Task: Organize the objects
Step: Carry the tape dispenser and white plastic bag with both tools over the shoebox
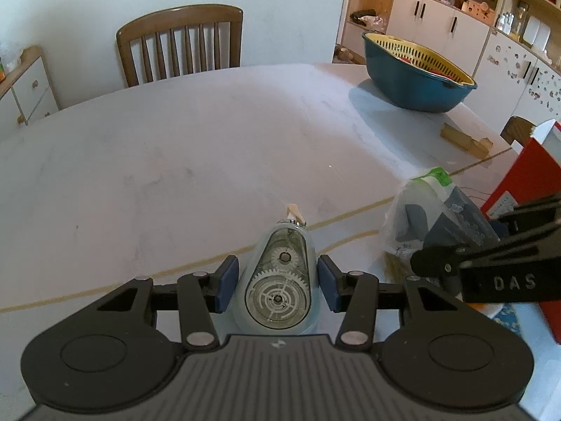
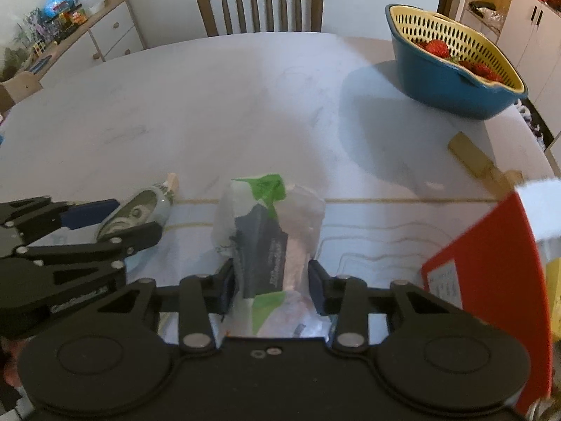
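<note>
left gripper [image 1: 277, 279] clamped by its blue pads on one correction tape dispenser [image 1: 278, 280], flat on the table [image 1: 175, 161] just ahead: likely light, rigid, slick clear plastic, best pinched across the wide body, not the thin tip. right gripper [image 2: 271, 280] closed on one plastic-wrapped packet [image 2: 268, 242] with a green flap, on the table beside the dispenser: probably soft, crinkly, apt to slip, better taken at the firm dark core. beyond: one red box [image 2: 491, 266], one wooden block [image 2: 470, 156], one blue colander bowl [image 2: 452, 80] holding several strawberries [image 2: 436, 47], one chair [image 2: 259, 0].
</note>
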Demonstrator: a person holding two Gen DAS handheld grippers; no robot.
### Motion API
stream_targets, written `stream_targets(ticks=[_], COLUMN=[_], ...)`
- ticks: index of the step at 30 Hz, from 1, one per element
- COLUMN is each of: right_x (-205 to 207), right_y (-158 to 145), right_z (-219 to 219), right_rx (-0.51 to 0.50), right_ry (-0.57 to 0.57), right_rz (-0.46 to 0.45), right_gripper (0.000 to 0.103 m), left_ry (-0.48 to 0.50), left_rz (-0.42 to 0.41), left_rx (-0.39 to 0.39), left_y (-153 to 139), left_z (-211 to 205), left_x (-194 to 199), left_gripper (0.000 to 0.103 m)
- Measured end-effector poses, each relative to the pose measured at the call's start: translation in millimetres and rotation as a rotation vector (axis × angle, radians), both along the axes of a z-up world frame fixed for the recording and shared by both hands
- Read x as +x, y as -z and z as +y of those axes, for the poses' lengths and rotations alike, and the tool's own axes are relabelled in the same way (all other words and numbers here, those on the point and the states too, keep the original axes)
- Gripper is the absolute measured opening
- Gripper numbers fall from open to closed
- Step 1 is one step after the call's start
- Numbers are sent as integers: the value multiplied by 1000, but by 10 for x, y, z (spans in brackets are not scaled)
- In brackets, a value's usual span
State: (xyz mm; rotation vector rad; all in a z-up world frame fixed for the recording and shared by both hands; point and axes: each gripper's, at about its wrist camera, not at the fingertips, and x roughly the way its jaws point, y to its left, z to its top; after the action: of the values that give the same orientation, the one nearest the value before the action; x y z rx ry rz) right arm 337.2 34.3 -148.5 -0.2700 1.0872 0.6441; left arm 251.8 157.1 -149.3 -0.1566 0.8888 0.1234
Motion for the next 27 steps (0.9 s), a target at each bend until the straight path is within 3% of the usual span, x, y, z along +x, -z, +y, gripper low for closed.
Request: stream_targets(ticks=[6, 16, 27], right_x=[-185, -409, -349], right_y=[-176, -720, -1172], right_z=[-156, -509, -1245], right_rx=[31, 81, 163], right_ry=[-7, -44, -41], right_rz=[21, -12, -59], right_gripper=[40, 40, 40], left_ry=[8, 28, 70], left_rz=[0, -30, -92], left_rx=[-6, -10, 19], left_y=[-227, -733, -1241], left_z=[-148, -478, -1101], left_x=[-149, -357, -331], left_gripper=[48, 48, 48])
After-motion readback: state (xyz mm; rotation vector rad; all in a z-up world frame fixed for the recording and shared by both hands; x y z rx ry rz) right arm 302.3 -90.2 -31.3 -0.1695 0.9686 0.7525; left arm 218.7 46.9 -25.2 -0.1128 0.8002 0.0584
